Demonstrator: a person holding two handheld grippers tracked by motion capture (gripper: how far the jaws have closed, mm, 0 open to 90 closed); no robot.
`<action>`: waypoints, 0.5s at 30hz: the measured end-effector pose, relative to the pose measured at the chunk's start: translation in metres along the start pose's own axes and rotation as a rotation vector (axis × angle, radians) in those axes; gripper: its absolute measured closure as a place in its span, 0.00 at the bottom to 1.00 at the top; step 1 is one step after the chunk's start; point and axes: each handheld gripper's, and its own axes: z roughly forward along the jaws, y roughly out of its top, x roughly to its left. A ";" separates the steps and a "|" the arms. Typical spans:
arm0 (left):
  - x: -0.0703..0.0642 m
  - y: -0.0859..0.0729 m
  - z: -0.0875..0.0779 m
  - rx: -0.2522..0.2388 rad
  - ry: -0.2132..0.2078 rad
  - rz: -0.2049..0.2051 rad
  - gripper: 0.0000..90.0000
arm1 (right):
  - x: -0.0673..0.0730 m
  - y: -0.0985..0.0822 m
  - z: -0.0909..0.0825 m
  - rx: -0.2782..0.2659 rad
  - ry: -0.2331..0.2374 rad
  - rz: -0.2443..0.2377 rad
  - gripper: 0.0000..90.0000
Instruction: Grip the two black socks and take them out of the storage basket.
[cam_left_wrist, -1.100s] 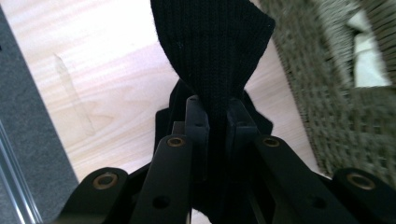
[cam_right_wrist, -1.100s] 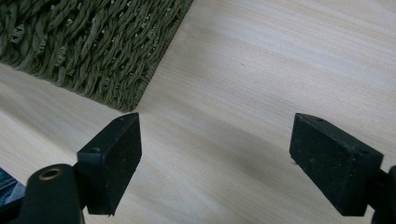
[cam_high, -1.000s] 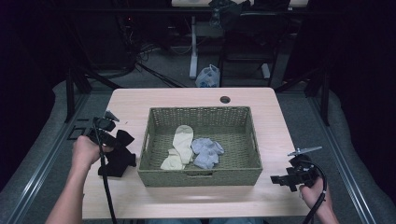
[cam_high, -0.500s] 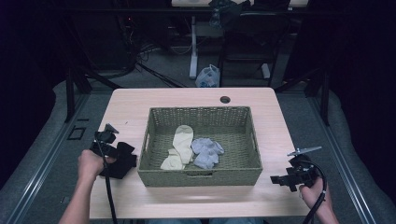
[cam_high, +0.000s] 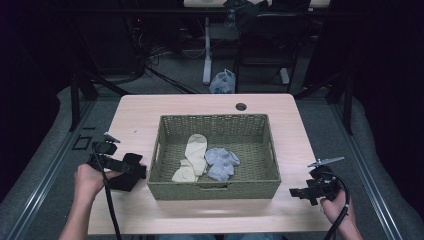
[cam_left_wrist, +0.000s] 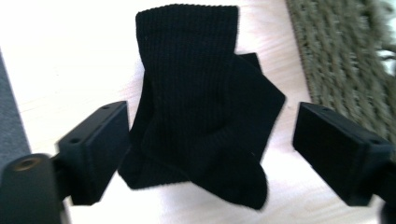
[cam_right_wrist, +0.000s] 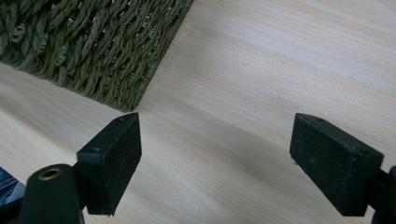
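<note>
A black sock (cam_high: 126, 176) (cam_left_wrist: 205, 116) lies crumpled on the wooden table (cam_high: 200, 105), just left of a woven green basket (cam_high: 215, 118) (cam_left_wrist: 336, 56). My left gripper (cam_high: 135, 169) (cam_left_wrist: 210, 154) hovers over it. Its jaws have just been opening and now stand wide on either side of the sock without pressing it. In the basket lie a cream sock (cam_high: 195, 155) and a grey-blue sock (cam_high: 221, 162). My right gripper (cam_high: 300, 192) (cam_right_wrist: 217, 163) is open over bare table, off the basket's near right corner (cam_right_wrist: 93, 42).
A round cable hole (cam_high: 241, 106) sits in the tabletop behind the basket. On the floor beyond the table are a white plastic bag (cam_high: 223, 82), desk legs and cables. Bare wood runs along the table's front edge and right side.
My left hand drew back toward the near edge with the black sock, and its jaws opened, leaving the sock on the table. The right gripper kept still.
</note>
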 end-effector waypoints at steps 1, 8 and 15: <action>-0.002 -0.002 -0.004 -0.006 0.000 0.006 0.10 | 0.000 0.000 0.000 -0.001 0.000 0.000 0.18; -0.019 -0.023 -0.021 -0.055 0.022 0.031 0.03 | 0.000 0.000 0.000 0.002 0.003 0.000 0.18; -0.027 -0.056 -0.017 -0.057 0.037 0.015 0.00 | 0.000 0.000 0.000 0.005 0.005 -0.004 0.18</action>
